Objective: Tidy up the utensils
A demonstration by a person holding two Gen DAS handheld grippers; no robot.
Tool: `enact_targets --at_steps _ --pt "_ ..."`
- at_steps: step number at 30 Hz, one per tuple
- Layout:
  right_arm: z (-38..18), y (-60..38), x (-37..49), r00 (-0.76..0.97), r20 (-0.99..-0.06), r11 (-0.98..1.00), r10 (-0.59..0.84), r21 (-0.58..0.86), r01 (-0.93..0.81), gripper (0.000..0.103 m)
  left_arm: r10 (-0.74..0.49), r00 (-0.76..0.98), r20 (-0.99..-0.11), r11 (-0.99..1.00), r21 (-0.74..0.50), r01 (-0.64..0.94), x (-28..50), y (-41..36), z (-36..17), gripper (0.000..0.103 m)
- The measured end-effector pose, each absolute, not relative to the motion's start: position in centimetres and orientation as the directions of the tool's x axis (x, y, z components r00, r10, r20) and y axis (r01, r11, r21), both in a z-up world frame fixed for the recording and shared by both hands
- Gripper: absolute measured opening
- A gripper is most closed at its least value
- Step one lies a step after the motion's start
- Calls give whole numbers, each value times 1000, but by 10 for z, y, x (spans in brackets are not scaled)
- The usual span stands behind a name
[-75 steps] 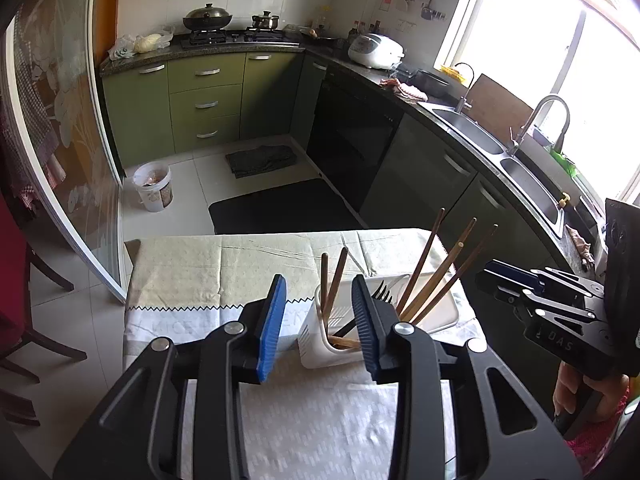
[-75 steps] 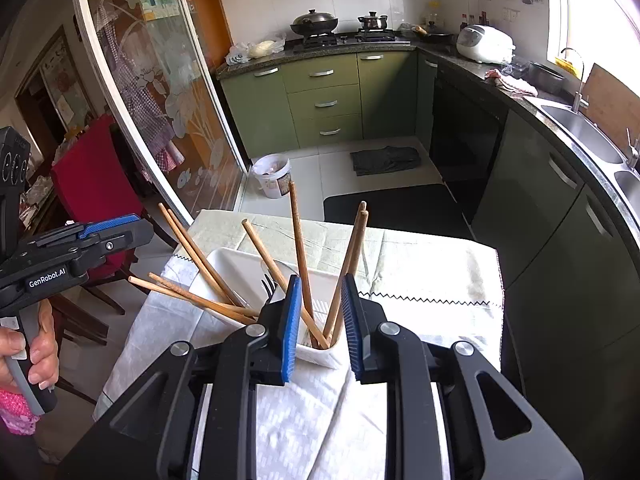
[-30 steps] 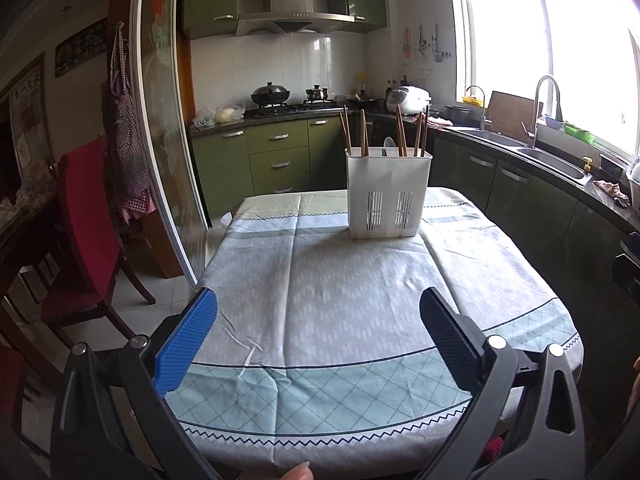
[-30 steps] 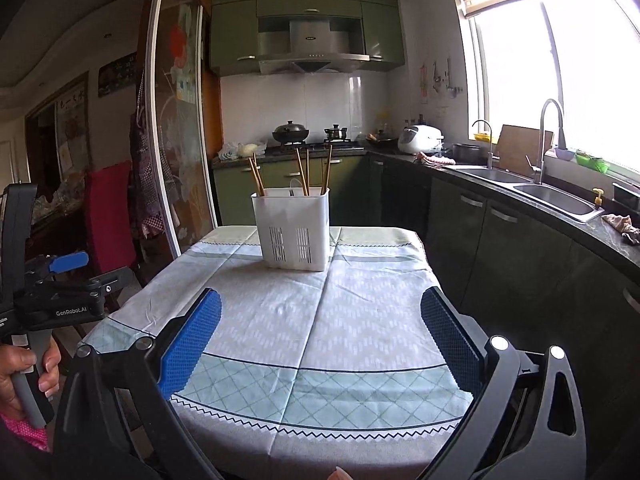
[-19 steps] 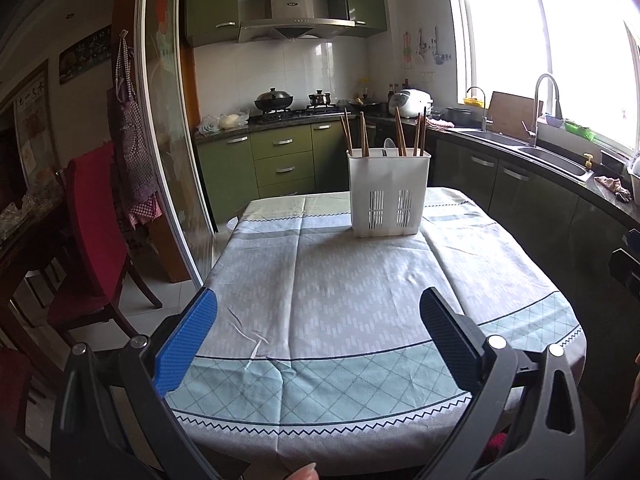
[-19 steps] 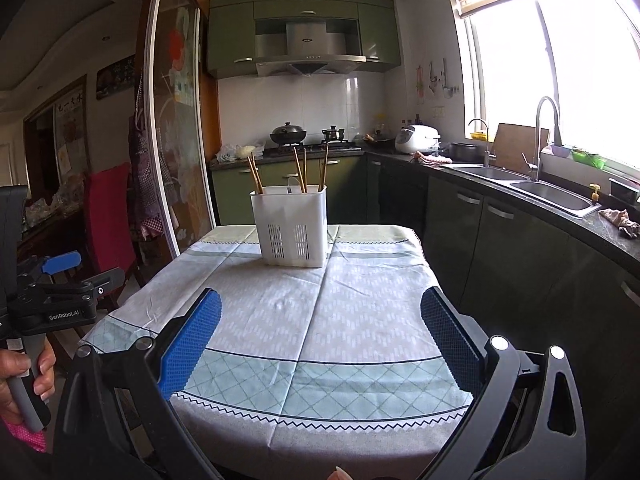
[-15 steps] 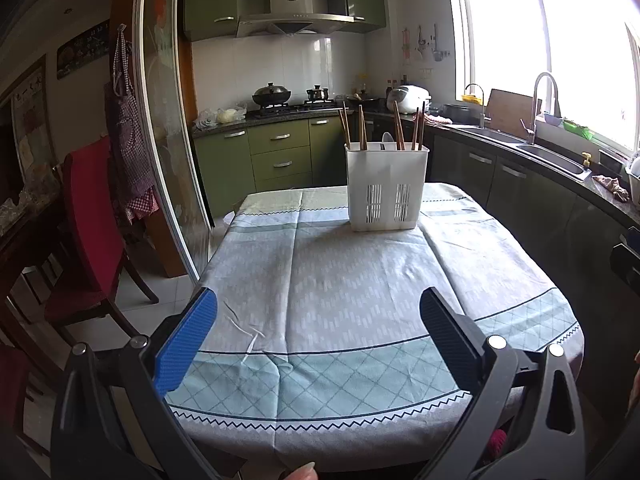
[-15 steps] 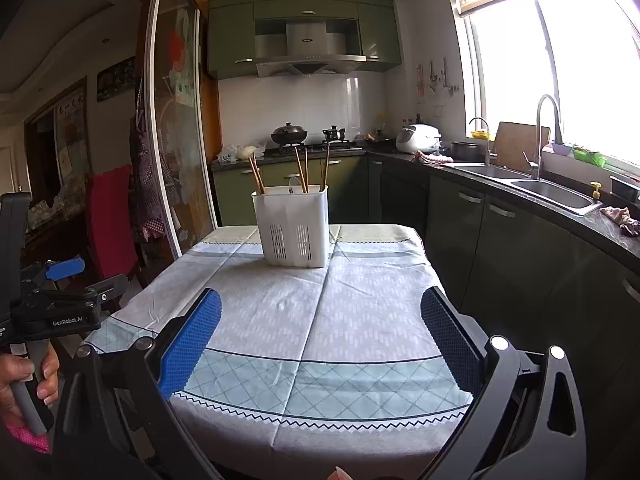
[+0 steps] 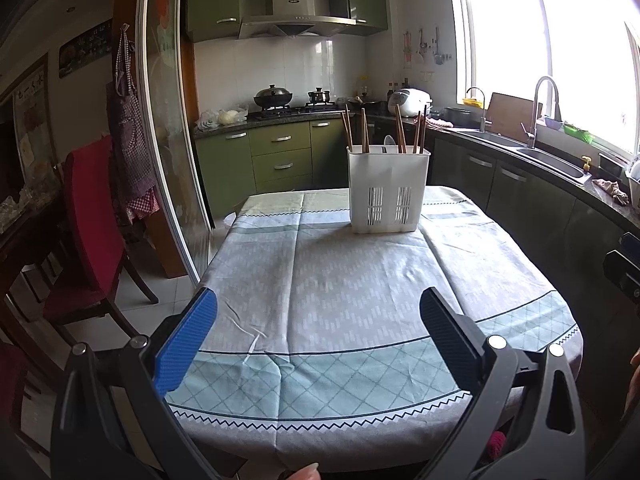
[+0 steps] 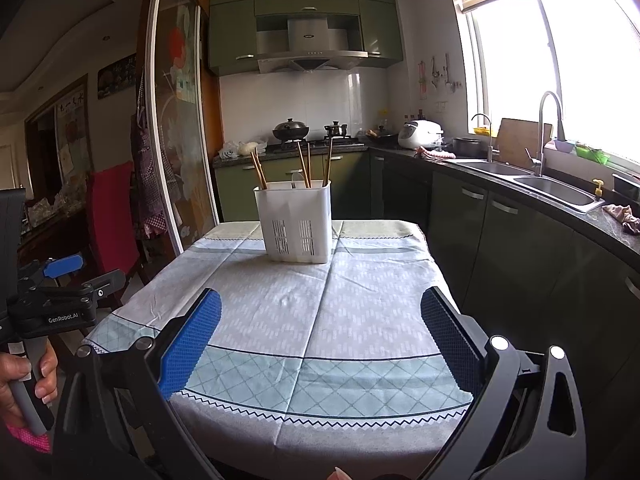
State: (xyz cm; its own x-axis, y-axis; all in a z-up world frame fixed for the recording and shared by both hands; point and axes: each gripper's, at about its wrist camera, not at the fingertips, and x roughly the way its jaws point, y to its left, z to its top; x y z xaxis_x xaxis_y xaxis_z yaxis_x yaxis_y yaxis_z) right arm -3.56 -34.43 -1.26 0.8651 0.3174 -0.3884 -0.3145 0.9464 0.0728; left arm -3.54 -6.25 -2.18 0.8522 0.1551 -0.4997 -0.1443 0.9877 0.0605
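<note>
A white slotted utensil holder (image 9: 388,192) stands upright at the far end of the table, and it shows in the right wrist view (image 10: 295,222) too. Several wooden chopsticks (image 9: 364,130) and a pale spoon (image 9: 387,142) stick up out of it; the chopsticks (image 10: 304,164) show in the right wrist view as well. My left gripper (image 9: 318,332) is wide open and empty at the table's near edge. My right gripper (image 10: 320,336) is wide open and empty beside it. The left gripper also shows at the left of the right wrist view (image 10: 60,292).
The table carries a pale green and white cloth (image 9: 360,288). A red chair (image 9: 92,220) stands at the left. Dark green cabinets and a sink counter (image 9: 540,160) run along the right. A glass sliding door (image 9: 172,152) is left of the table.
Both grippers pulled back from over the holder to the table's near edge and opened wide. Over the last second they barely moved.
</note>
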Motion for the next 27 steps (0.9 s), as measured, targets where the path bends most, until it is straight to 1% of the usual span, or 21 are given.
enact_targets --at_steps 27 --pt "-16 -342 -33 860 -401 947 314 73 -312 98 162 853 -496 987 72 -146 -36 -58 -23 97"
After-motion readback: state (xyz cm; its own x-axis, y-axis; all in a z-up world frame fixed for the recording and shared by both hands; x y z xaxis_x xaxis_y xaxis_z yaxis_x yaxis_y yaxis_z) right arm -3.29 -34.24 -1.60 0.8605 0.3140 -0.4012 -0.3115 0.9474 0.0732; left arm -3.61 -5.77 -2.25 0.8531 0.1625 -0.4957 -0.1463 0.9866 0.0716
